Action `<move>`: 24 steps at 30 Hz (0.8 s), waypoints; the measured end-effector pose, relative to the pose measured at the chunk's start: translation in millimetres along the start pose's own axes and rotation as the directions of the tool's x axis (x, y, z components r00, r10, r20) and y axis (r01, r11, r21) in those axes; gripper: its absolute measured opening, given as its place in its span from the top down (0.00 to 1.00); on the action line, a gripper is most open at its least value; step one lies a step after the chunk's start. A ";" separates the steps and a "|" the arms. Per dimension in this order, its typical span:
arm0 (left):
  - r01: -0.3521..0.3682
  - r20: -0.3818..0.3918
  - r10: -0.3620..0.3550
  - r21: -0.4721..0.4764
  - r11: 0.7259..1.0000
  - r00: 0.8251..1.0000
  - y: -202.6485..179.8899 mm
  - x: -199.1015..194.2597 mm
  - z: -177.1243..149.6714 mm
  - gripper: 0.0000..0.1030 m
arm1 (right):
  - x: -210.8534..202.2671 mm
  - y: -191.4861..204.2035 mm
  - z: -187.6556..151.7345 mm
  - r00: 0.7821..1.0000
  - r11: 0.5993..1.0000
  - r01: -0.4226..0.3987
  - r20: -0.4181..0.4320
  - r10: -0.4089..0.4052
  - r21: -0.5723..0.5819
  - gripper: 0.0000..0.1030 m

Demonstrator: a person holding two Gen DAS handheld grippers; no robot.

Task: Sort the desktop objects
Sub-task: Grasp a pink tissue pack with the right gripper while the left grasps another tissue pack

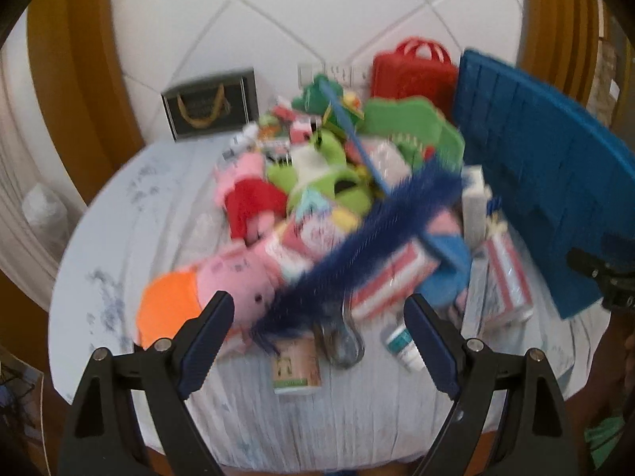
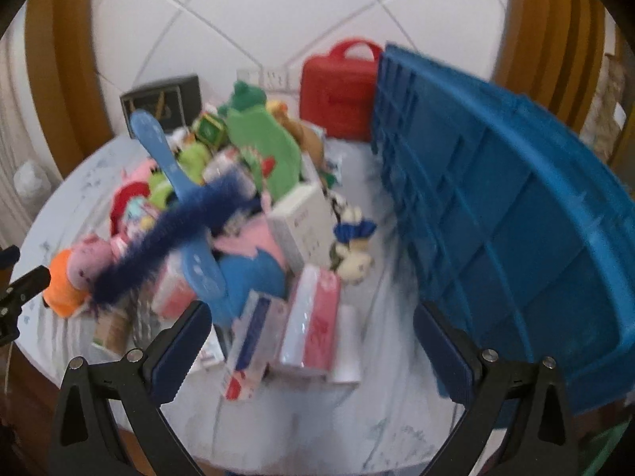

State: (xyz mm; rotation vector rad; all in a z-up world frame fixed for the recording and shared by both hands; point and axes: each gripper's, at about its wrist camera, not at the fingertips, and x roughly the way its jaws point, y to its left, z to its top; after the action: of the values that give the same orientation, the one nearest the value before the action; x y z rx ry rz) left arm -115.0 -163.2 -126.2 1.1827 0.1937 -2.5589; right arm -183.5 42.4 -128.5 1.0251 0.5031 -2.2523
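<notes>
A heap of toys and boxes (image 1: pixel 317 198) fills the middle of the round tabletop (image 1: pixel 158 206), from the centre of both frames up toward the wall. On top lies a fuzzy dark-blue duster (image 1: pixel 357 246) with a light-blue handle (image 1: pixel 349 127), slanting from lower left to upper right in the left wrist view. Under it sit a pink plush with an orange end (image 1: pixel 206 289), a red-and-pink plush (image 1: pixel 250 202), a green frog plush (image 1: pixel 321 182) and red-striped boxes (image 1: pixel 508 277). A small green-labelled carton (image 1: pixel 295 365) lies at the near edge of the heap. To the right stands a blue plastic crate (image 2: pixel 496 218), tilted on its side, with a red case (image 2: pixel 337 91) behind it against the white tiled wall.

The left gripper (image 1: pixel 317 341) is released, nothing between its fingers, low in the frame above the carton. The right gripper (image 2: pixel 309 353) is likewise spread wide and empty, over the striped boxes.
</notes>
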 end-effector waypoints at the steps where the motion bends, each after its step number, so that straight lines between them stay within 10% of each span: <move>1: -0.005 -0.022 0.005 -0.003 1.000 1.000 3.3 7.9 -5.3 0.14 | 5.3 -1.8 -3.7 1.000 1.000 0.003 -0.015 -0.003 0.004 0.00; 12: -0.051 -0.113 0.038 -0.109 0.993 0.993 45.0 42.8 -25.8 0.14 | 49.0 -29.7 -21.7 0.992 0.997 0.011 -0.124 -0.001 0.082 0.00; 24: 0.063 -0.097 -0.056 0.074 0.995 0.994 -47.9 79.3 -7.4 0.16 | 73.1 -29.0 -25.6 0.987 0.996 -0.018 -0.160 0.032 0.086 0.21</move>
State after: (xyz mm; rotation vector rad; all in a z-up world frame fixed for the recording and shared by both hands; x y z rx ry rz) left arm -174.1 -134.1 -191.8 1.3472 0.1557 -2.5846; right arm -226.5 51.3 -198.5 1.2567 0.4637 -2.1952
